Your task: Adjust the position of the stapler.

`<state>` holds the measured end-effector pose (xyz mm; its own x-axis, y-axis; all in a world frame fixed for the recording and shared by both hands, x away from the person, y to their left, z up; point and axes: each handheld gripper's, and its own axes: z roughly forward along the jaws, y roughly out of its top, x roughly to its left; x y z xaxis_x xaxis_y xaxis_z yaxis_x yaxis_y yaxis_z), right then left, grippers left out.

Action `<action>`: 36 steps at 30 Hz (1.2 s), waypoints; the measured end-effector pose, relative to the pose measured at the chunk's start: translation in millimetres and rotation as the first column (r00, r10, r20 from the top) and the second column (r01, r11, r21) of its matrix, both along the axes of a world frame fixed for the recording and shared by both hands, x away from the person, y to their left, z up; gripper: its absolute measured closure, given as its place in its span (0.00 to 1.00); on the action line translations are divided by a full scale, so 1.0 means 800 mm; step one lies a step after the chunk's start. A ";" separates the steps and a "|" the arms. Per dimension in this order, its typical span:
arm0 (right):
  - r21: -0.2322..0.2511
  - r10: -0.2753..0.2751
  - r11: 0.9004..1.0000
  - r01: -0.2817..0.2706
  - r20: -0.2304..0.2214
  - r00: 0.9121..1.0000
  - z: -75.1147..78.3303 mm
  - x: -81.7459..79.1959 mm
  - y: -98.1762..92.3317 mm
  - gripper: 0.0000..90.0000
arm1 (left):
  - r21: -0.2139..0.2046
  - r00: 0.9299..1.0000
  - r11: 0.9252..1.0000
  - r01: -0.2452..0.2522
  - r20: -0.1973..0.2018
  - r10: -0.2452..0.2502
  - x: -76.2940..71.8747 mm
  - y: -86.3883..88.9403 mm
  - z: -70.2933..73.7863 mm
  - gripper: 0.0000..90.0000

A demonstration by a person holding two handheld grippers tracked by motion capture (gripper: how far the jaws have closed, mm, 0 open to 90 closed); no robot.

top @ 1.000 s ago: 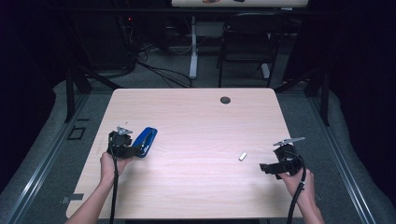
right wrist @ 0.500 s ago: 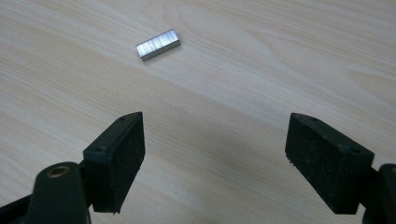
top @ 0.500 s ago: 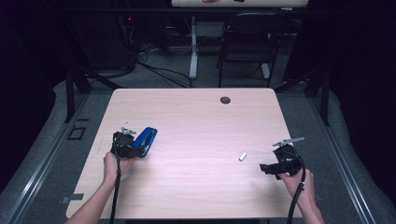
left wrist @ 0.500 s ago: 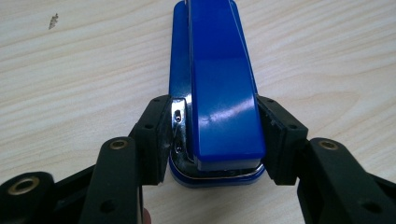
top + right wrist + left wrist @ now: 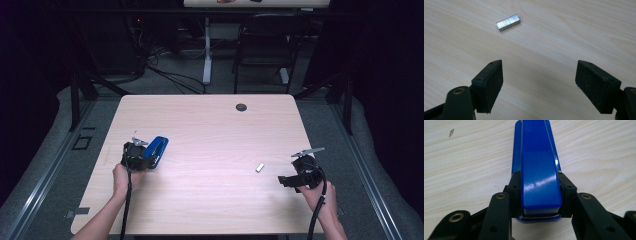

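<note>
The bench (image 5: 210,125) is a pale wooden top with little on it. A round dark grommet (image 5: 241,107) sits near its far edge, well apart from everything else. A small silvery block of staples (image 5: 259,167) lies on the bare wood between the two hands, much nearer the right one; in the right gripper view that block (image 5: 508,22) lies ahead of the jaws and off to their left, with nothing in between. Beyond the bench stand a chair (image 5: 265,45) and tangled cables on the floor.

The blue stapler (image 5: 156,151) lies flat on the bench, well to the left of the staples. The left gripper (image 5: 137,156) is at the stapler's near end, and its jaws have just been closing; in the left gripper view the black pads (image 5: 514,187) press against both sides of the stapler (image 5: 537,165), which runs straight away from the gripper along the wood. The left gripper is clamped on it.

The right gripper (image 5: 286,181) rests low over the bench just right of the staples, its jaws held wide apart with only bare wood between them.
</note>
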<state>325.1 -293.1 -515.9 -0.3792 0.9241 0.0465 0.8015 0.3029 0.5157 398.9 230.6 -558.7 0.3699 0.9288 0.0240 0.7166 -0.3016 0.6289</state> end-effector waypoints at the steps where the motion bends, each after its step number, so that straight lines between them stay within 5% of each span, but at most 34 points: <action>1: -0.001 0.000 1.000 0.000 0.000 1.000 0.000 0.000 0.000 0.24 | -0.014 1.000 1.000 -0.007 -0.001 0.007 0.000 0.001 0.000 0.72; 12: 0.001 0.008 1.000 -0.008 -0.007 1.000 -0.001 0.000 -0.001 0.25 | -0.044 1.000 0.999 -0.021 -0.022 0.020 -0.002 0.001 0.001 0.73; 36: -0.010 0.017 1.000 -0.017 -0.010 1.000 -0.001 -0.002 0.002 0.25 | -0.028 0.998 1.000 0.014 -0.057 -0.016 -0.034 -0.033 0.005 0.73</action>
<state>323.3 -291.6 -516.3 -0.3943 0.9180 0.0410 0.8011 0.3215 0.5048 371.3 204.3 -554.7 0.3837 0.9232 -0.0234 0.7475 -0.2956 0.5949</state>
